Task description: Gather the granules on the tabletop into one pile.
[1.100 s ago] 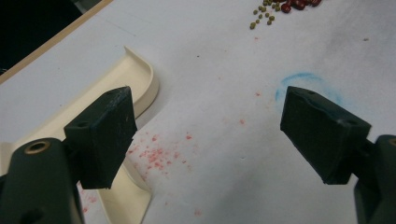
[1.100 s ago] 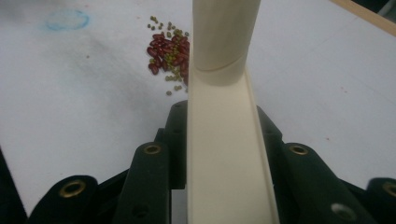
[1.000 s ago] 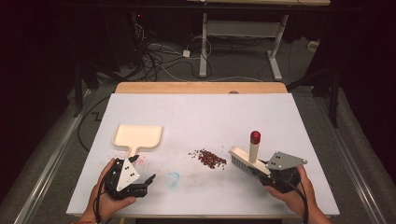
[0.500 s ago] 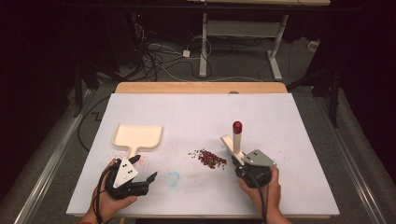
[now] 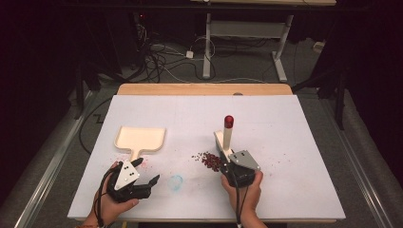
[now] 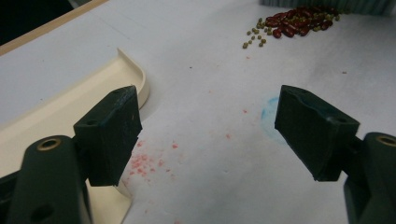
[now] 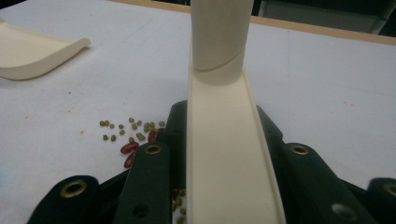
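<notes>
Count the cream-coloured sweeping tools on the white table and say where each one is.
2. The dustpan lies flat at the table's left, just beyond the open left gripper. The brush is clamped in the right gripper beside the bean pile. None seems hidden.

Right gripper view. The right gripper (image 7: 219,186) had its two black jaws closed on the flat cream back of a brush (image 7: 224,154), which ran from 6 o'clock toward 12 o'clock. The brush's round cream handle (image 7: 219,32) rose from that back and left the frame at 12 o'clock. Red and green beans (image 7: 130,135) lay scattered on the white table (image 7: 327,93) at 9 o'clock of the jaws, some just beside the left jaw. A cream dustpan (image 7: 32,51) lay at 10 o'clock, well apart from the beans.
</notes>
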A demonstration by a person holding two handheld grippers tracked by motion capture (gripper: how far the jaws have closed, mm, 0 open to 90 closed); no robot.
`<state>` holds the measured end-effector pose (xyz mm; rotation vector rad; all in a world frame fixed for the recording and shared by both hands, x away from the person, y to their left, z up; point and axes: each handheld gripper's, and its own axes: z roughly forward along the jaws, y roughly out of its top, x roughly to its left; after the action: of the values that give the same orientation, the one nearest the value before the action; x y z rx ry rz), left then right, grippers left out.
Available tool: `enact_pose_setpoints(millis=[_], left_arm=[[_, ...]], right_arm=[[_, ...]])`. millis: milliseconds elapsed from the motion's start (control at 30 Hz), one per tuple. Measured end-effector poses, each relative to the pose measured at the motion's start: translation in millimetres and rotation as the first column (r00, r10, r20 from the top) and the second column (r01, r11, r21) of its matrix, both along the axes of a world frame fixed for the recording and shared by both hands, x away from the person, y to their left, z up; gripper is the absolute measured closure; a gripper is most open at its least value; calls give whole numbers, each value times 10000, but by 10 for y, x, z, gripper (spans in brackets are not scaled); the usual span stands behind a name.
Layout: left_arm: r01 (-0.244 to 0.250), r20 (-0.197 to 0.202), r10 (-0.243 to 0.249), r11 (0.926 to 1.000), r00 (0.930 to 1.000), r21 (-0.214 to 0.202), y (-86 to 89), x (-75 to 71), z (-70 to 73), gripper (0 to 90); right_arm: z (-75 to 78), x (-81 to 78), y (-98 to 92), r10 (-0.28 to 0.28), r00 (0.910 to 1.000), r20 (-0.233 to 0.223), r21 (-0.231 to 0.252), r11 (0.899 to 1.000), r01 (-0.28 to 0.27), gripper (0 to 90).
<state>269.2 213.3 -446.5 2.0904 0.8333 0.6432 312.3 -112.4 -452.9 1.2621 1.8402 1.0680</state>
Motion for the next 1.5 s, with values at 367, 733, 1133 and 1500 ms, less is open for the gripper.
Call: enact_pose_setpoints(millis=[367, 733, 1133, 1500], left_arm=[[-79, -45, 79, 9999, 10000, 86, 39, -24, -22, 216], [-290, 69, 289, 9995, 9996, 130, 74, -12, 2, 213], [-245, 77, 244, 9996, 9997, 170, 97, -27, -8, 212], [-110, 11, 110, 9996, 9999, 272, 68, -19, -17, 212]], right_arm=[[37, 131, 78, 95, 9999, 122, 4, 10000, -95, 679], [344, -42, 164, 2022, 9786, 382, 667, 9766, -2044, 678], [132, 30, 618, 2777, 9540, -1129, 1245, 9565, -2637, 678], [98, -7, 374, 1613, 9820, -977, 594, 9860, -1561, 679]])
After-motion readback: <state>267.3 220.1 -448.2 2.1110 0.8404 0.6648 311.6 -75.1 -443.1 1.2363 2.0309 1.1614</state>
